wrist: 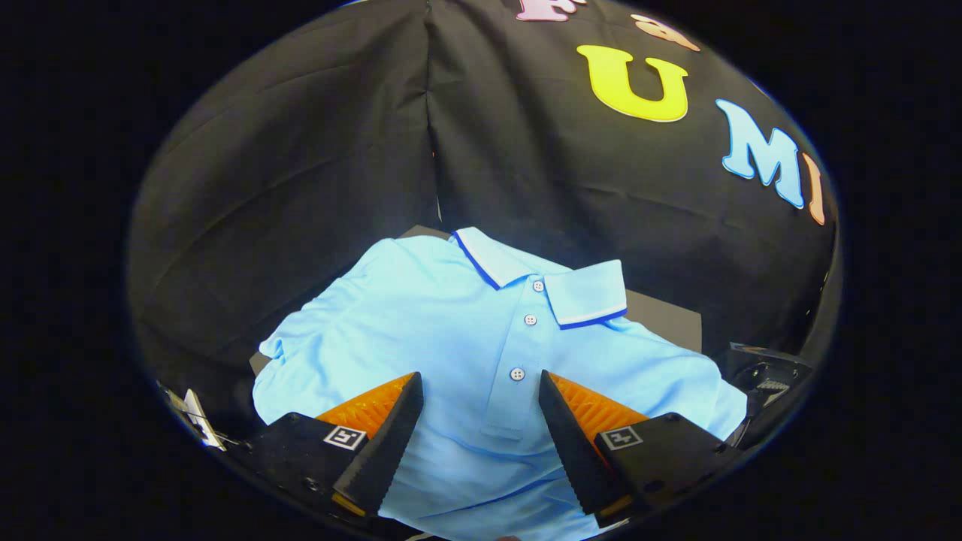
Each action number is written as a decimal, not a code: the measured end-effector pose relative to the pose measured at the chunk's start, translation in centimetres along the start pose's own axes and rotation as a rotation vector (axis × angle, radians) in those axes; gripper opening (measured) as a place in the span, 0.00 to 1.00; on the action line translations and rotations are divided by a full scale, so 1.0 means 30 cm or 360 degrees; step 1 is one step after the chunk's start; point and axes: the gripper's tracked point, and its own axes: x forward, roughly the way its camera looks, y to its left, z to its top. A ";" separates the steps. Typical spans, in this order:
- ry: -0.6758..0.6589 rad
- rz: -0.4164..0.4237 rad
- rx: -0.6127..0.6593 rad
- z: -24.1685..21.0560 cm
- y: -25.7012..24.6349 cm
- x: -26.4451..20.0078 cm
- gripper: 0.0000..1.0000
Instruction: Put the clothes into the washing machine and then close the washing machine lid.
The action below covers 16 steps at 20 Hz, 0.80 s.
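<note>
A light blue polo shirt (451, 323) lies spread on a dark surface, collar away from me, its buttoned placket running toward the fingers. The collar has a white and dark blue trim. My gripper (481, 383) is open above the shirt's chest, one finger on each side of the placket's lowest button. Nothing is held between the fingers. I cannot tell whether the fingertips touch the cloth.
A grey board (669, 319) shows under the shirt, past its far right shoulder. A dark device (766, 376) sits to the right of the shirt. A small white object (197, 417) lies to the left of the left finger.
</note>
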 end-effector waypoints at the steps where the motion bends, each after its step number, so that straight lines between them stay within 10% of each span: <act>1: -0.0009 -0.0003 -0.0027 0.009 0.003 0.000 0.97; 9: 0.0124 0.0015 -0.0110 -0.010 -0.006 -0.012 0.92; 13: 0.0070 0.0021 -0.0050 -0.008 -0.008 -0.011 0.42; 16: 0.0105 -0.0002 -0.0079 -0.007 -0.007 -0.012 0.42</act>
